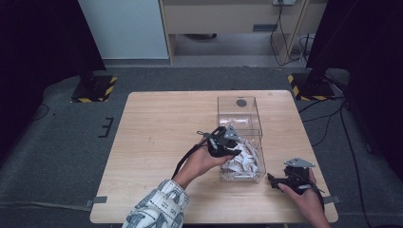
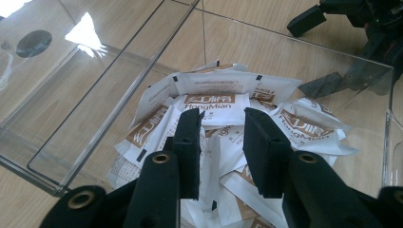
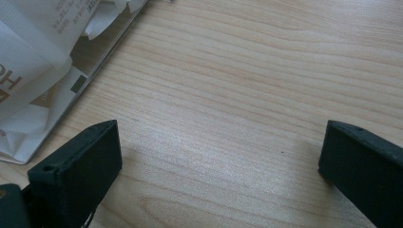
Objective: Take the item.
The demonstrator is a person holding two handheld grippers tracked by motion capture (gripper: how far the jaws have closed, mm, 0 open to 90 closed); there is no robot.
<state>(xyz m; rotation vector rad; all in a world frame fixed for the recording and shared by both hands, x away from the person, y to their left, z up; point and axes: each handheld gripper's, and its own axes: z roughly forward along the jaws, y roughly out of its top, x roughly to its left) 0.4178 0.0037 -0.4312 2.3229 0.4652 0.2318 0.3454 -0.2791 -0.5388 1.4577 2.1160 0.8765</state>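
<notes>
Left gripper view is showing the left gripper (image 2: 221,142), jaws narrowly parted and empty, hovering over the sachets (image 2: 223,102) heaped mid-frame inside the clear box (image 2: 71,123). They are looking light, limp and slick; pinching one flat edge seems best. At lower right of the high view, the right gripper (image 1: 272,179) is resting wide apart on the table (image 1: 157,123).

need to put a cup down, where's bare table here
Free: the light wooden table left of the clear plastic box. Crowded: the box's near end, full of white packets, with left gripper over it, right gripper beside.
</notes>
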